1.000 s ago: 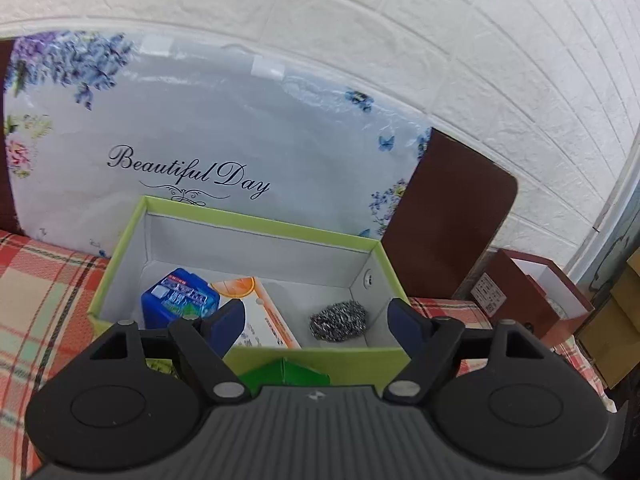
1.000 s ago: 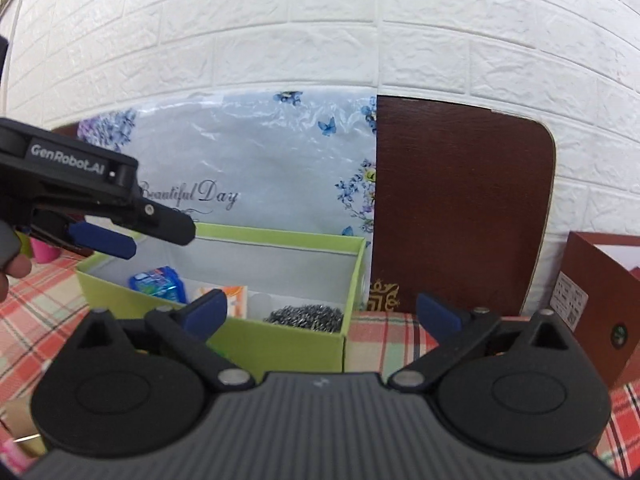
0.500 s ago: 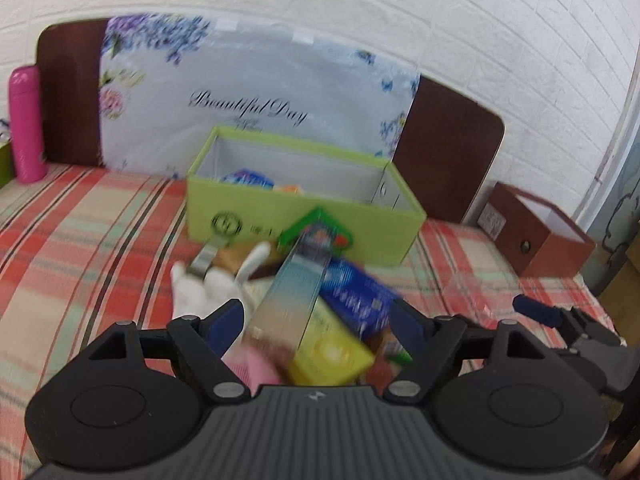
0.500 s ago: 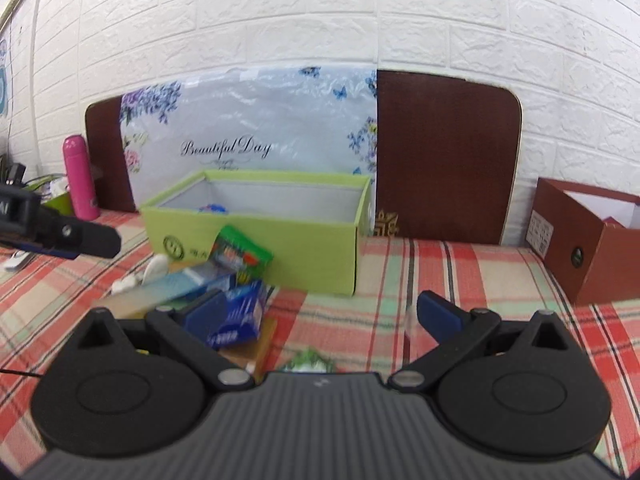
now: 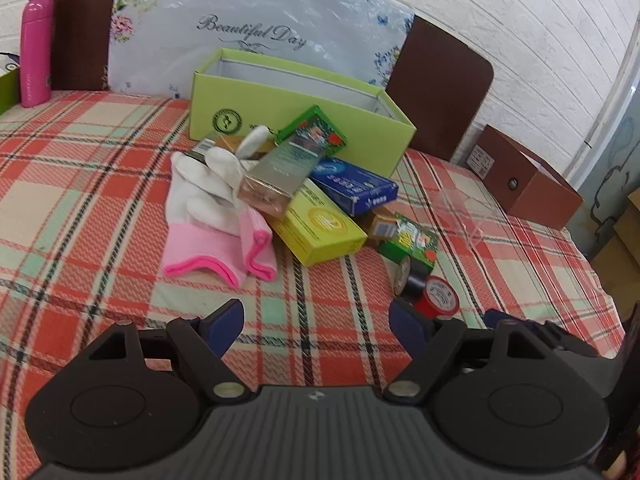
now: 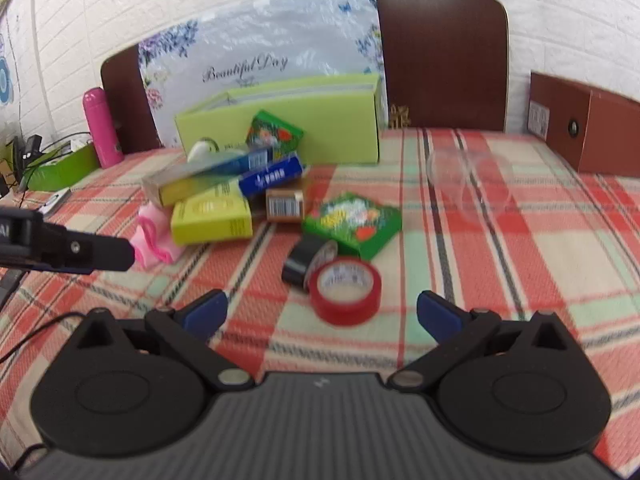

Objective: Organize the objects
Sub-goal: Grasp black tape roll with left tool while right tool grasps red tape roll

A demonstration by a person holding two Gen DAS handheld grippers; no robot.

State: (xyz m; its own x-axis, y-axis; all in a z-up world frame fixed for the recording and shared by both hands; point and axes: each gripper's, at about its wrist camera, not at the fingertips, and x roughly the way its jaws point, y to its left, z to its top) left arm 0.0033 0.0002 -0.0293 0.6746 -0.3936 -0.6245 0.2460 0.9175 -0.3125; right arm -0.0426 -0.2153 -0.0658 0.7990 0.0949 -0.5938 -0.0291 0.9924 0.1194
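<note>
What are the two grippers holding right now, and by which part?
Nothing. The left gripper and right gripper both stand open over the tablecloth, short of the red tape roll.

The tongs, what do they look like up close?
Each pair of tongs, left and right, has a black body with a ribbed grey middle, two round black discs and silver screws. The fingertips are dark blue pads. Seen from the side, the left one carries white lettering, cut off here.

We see a pink bottle (image 5: 36,50) standing on the plaid desk (image 5: 80,168), well left of the floral "Beautiful Day" board (image 5: 256,20); right of that board, a brown box (image 5: 528,180) sits beside the white brick wall (image 5: 540,20).
</note>
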